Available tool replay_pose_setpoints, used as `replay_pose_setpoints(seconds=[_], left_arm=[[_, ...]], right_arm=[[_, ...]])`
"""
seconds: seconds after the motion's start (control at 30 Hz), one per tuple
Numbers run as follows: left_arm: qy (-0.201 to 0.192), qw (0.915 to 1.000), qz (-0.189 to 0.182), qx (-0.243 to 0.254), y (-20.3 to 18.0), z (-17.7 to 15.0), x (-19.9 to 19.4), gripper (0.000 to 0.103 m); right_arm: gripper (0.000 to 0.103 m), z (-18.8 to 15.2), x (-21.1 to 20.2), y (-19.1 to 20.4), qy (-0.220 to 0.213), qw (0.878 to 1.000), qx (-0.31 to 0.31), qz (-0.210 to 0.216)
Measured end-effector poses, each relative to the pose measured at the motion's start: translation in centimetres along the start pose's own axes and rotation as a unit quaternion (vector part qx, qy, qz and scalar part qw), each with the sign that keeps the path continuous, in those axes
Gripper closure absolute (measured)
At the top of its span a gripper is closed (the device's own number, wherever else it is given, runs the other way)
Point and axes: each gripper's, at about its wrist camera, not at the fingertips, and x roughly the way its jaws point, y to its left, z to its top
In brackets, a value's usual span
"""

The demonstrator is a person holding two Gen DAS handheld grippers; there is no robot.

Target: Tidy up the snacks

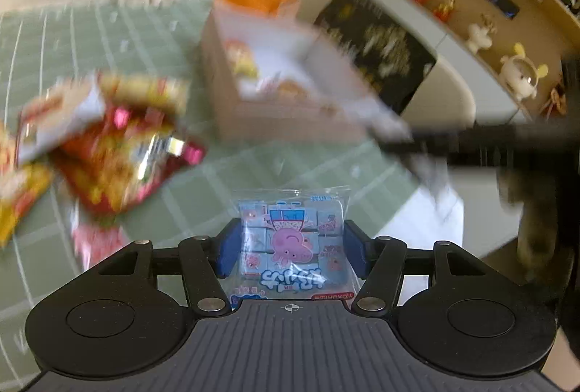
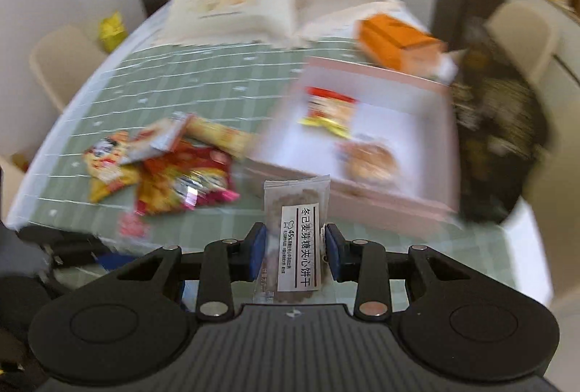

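Two grippers each carry a snack above the green gridded tablecloth (image 2: 203, 76): the left gripper (image 1: 291, 249) has its blue pads pressed against both sides of a glossy blue cartoon-pig candy packet (image 1: 290, 240); the right gripper (image 2: 294, 252) is closed narrowly on a clear sandwich-biscuit wrapper (image 2: 298, 240) with a white label; beyond lies a crinkled pile of red and yellow foil packets (image 2: 170, 163), bare cloth behind it; right of the pile, an open pink box (image 2: 366, 203) holds two blurred snacks; an orange carton (image 2: 395, 40) sits past it.
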Motion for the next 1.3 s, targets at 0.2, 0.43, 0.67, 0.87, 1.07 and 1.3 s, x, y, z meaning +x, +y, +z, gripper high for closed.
replay_pose_setpoints(seconds=[0.2, 0.43, 0.67, 0.87, 1.07, 1.3], left_arm=[[-0.123, 0.9920, 0.005, 0.029, -3.2, 8.7, 0.2, 0.037], [-0.171, 0.9833, -0.030, -0.055, -1.3, 13.9, 2.0, 0.040], [-0.104, 0.9936, 0.007, -0.045, 0.8, 8.1, 3.0, 0.040], [-0.046, 0.9946, 0.093, -0.009, 2.6, 1.5, 1.7, 0.040], [-0.019, 0.9845, 0.173, -0.021, 5.4, -1.9, 0.5, 0.041], [0.013, 0.9700, 0.242, -0.017, 7.9, -3.4, -1.1, 0.041]], right_arm=[[0.069, -4.0, -2.7, -4.3, -0.021, 0.998, 0.051, -0.025], [0.069, -4.0, -3.3, -5.8, -0.049, 0.996, 0.064, -0.035], [0.065, 3.6, -1.6, -7.7, -0.112, 0.990, 0.082, -0.019], [0.050, 9.3, 3.8, -6.9, -0.098, 0.992, 0.054, -0.051], [0.050, 4.0, 7.6, -1.1, -0.012, 0.996, -0.007, 0.086], [0.049, 3.0, 13.5, 4.2, 0.034, 0.989, 0.021, 0.144]])
